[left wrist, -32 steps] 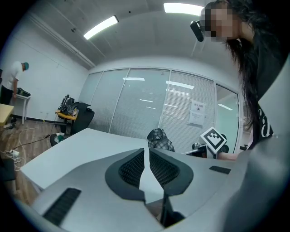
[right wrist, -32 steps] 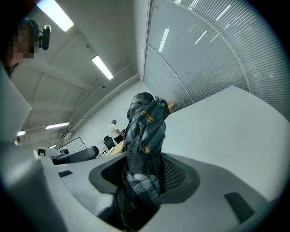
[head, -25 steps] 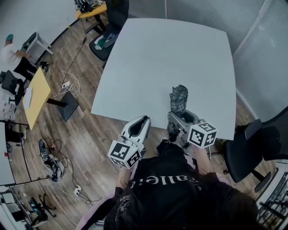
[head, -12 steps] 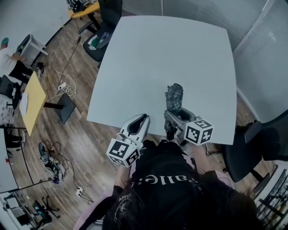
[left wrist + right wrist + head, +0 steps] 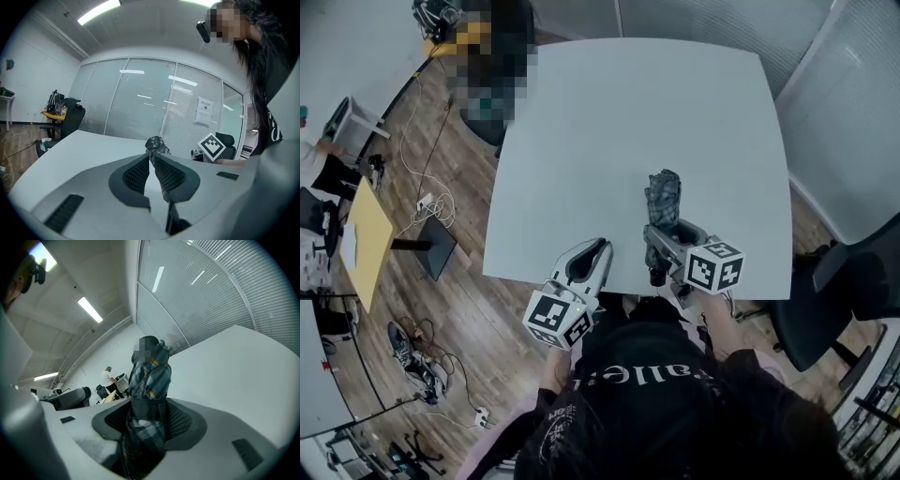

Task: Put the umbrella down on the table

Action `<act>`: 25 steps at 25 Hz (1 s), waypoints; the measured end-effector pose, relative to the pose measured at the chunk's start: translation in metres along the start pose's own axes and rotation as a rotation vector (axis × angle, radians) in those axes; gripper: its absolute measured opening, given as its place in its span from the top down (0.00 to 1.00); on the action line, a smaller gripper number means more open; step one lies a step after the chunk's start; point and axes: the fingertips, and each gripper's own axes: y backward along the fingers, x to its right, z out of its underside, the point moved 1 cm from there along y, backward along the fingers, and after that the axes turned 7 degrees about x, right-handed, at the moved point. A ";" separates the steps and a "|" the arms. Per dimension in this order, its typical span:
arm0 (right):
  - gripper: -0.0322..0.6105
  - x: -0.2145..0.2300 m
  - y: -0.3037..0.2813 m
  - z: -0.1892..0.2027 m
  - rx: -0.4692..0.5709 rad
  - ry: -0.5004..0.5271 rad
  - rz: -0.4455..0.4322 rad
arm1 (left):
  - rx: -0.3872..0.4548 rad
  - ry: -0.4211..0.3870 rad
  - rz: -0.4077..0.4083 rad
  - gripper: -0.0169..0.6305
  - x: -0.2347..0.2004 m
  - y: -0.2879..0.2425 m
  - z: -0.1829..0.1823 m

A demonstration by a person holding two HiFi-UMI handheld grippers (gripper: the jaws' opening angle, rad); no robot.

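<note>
Position: folded grey-teal plaid fabric umbrella [image 5: 664,199] is over the near right part of the square pale grey table [image 5: 581,131]. Its long axis runs away from the person, dark handle end at the near edge, tip toward the far side. Right gripper [image 5: 666,234] clamps the umbrella's lower half; left gripper [image 5: 600,247], beside it, has jaws together, empty.

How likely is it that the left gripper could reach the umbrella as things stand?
Probably yes: only bare table lies between the left gripper and the umbrella, though its jaws are shut.
</note>
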 end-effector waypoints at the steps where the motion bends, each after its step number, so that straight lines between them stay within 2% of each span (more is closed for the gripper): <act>1: 0.62 0.002 -0.003 -0.003 0.005 -0.001 0.008 | 0.001 -0.002 0.006 0.89 -0.004 -0.002 -0.002; 9: 0.62 0.019 -0.036 -0.020 0.035 -0.001 0.107 | 0.002 -0.015 0.069 0.89 -0.045 -0.015 -0.019; 14: 0.62 0.041 -0.061 -0.037 0.024 0.034 0.170 | -0.013 -0.017 0.104 0.89 -0.069 -0.027 -0.025; 20: 0.62 0.072 -0.103 -0.064 -0.049 0.154 0.253 | -0.029 -0.013 0.123 0.89 -0.107 -0.034 -0.033; 25: 0.62 0.109 -0.142 -0.083 -0.160 0.290 0.303 | -0.043 0.000 0.121 0.89 -0.135 -0.034 -0.036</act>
